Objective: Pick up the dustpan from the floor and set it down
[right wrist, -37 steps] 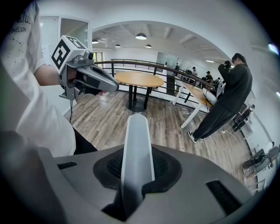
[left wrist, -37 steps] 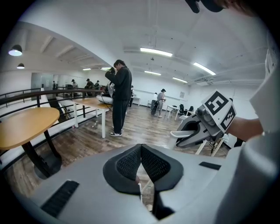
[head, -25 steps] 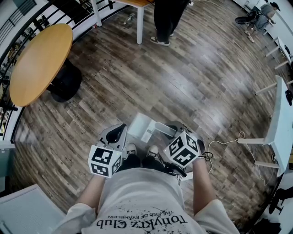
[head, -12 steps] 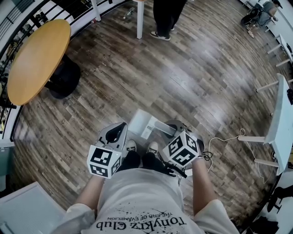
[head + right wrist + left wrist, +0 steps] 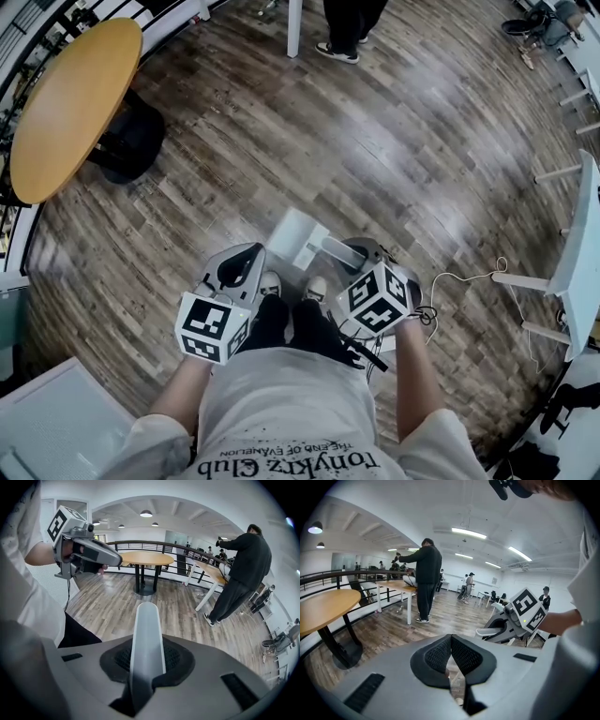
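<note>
The right gripper is clamped on the handle of the dustpan. In the right gripper view, the pale handle runs straight up between the two black pads, which press on it from both sides. Its rounded end stands clear above the jaws. The pan itself does not show in that view.

In the head view, the white pan sits just ahead of the person's shoes, over the wooden floor. The handle leads back from it to the right gripper. Whether the pan touches the floor cannot be told.

The left gripper holds nothing. Its two ribbed pads meet at the tips, with only a narrow gap lower down, and no object stands between them. In the head view, it is to the left of the dustpan and apart from it, beside the left shoe.

Surroundings:
- A round wooden table on a black base stands at the upper left, well apart from the dustpan.
- A bystander in dark trousers stands at the top, beside a white table leg.
- A white desk stands at the right edge, with a pale cable on the floor near it.
</note>
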{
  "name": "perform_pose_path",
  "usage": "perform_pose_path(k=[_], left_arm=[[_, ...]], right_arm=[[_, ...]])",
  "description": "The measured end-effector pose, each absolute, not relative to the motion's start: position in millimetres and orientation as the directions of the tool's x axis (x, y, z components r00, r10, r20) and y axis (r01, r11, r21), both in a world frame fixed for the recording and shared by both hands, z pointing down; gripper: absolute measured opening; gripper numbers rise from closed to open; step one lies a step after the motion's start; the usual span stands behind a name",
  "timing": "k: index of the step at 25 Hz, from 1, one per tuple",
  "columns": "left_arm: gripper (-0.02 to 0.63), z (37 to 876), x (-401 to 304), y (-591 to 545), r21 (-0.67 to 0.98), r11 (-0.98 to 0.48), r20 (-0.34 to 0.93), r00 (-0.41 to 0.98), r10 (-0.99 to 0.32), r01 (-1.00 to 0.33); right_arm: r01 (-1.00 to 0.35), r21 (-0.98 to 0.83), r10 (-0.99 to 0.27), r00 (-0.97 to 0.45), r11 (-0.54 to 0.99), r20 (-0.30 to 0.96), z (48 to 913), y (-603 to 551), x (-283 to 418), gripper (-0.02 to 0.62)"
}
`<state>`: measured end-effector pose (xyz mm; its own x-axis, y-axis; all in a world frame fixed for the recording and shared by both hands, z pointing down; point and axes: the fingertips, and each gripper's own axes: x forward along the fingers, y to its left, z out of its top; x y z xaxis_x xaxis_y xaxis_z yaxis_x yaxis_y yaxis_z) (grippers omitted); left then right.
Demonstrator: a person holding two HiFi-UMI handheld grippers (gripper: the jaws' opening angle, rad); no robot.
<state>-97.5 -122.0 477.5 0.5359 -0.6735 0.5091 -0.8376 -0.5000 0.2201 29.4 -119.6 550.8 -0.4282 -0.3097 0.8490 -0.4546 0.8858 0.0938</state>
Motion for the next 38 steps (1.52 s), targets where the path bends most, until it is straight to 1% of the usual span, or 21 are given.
perform_pose_path(k=[23, 29, 38], left_arm=[[0.023, 531.5, -107.4, -138.9, 0.241, -0.491, 0.567, 0.532, -0.629, -0.837], [0.023, 538.2, -109.6, -138.2, 0.25, -0.484, 0.573, 0.532, -0.623, -0.838], [0.023, 542.1, -110.4, -143.0, 0.257, -0.479, 0.586, 0.529, -0.613, -0.84]], right_arm=[[-0.447, 0.093, -0.294, -0.407, 0.89, 0.865, 636.0, -161.6, 16.2, 0.083], [-0.434, 0.103, -0.297, -0.407, 0.895, 0.864, 651.9, -168.5, 9.3, 0.083], [-0.454, 0.102, -0.307, -0.405, 0.885, 0.861, 667.7, -185.9, 8.2, 0.083]])
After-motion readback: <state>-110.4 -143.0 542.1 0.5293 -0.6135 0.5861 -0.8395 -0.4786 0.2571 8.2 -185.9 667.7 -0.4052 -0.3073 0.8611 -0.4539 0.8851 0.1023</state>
